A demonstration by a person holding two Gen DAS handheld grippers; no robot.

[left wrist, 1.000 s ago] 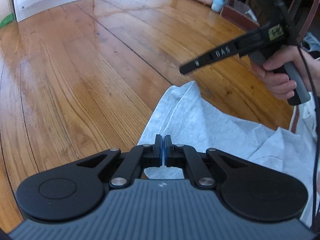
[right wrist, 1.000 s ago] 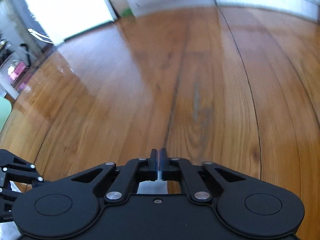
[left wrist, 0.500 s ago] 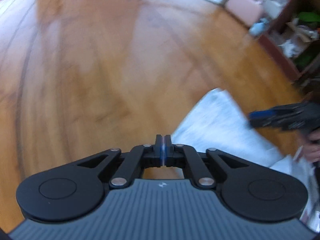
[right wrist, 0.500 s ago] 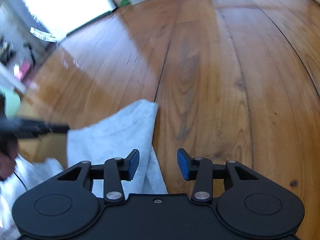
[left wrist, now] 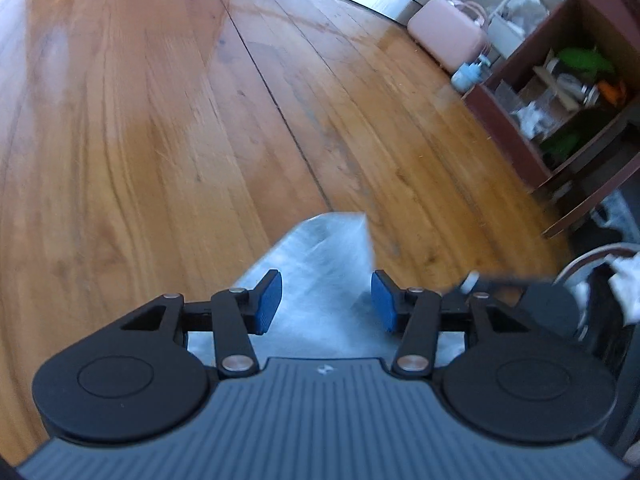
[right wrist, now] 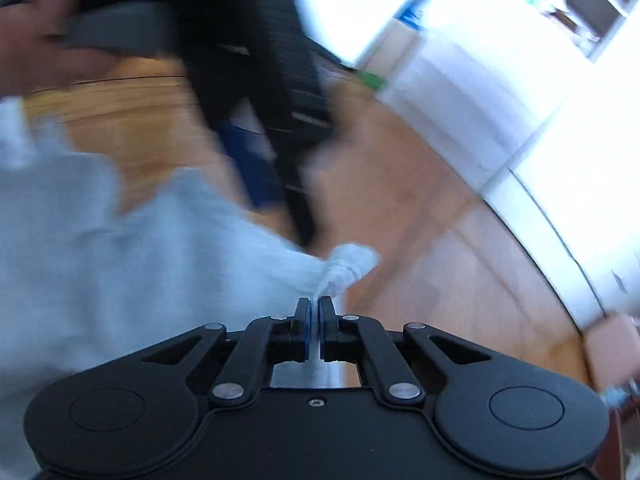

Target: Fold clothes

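Note:
A light grey garment [left wrist: 324, 248] lies on the wooden floor [left wrist: 160, 120], one corner pointing away from me. My left gripper [left wrist: 326, 300] hovers over that corner. Its jaws are opening, the blue pads [left wrist: 268, 300] stand apart, and the cloth lies under the gap without being pressed. My right gripper [right wrist: 315, 308] is shut on a bunched corner [right wrist: 352, 264] of the garment [right wrist: 140, 260], which spreads to the left, blurred. In the right wrist view the left gripper's black body [right wrist: 280, 80] and a hand [right wrist: 36, 40] sit close above the cloth, also blurred.
A pink case [left wrist: 448, 36] and a small bottle [left wrist: 468, 74] stand at the far right by the wall. A brown shelf unit [left wrist: 560, 112] full of clutter lines the right side. White panels [right wrist: 460, 92] border the floor in the right wrist view.
The left jaws were shut on the cloth and now stand apart. The right jaws opened, then shut on a cloth corner. The right gripper rolled and swung close to the left one.

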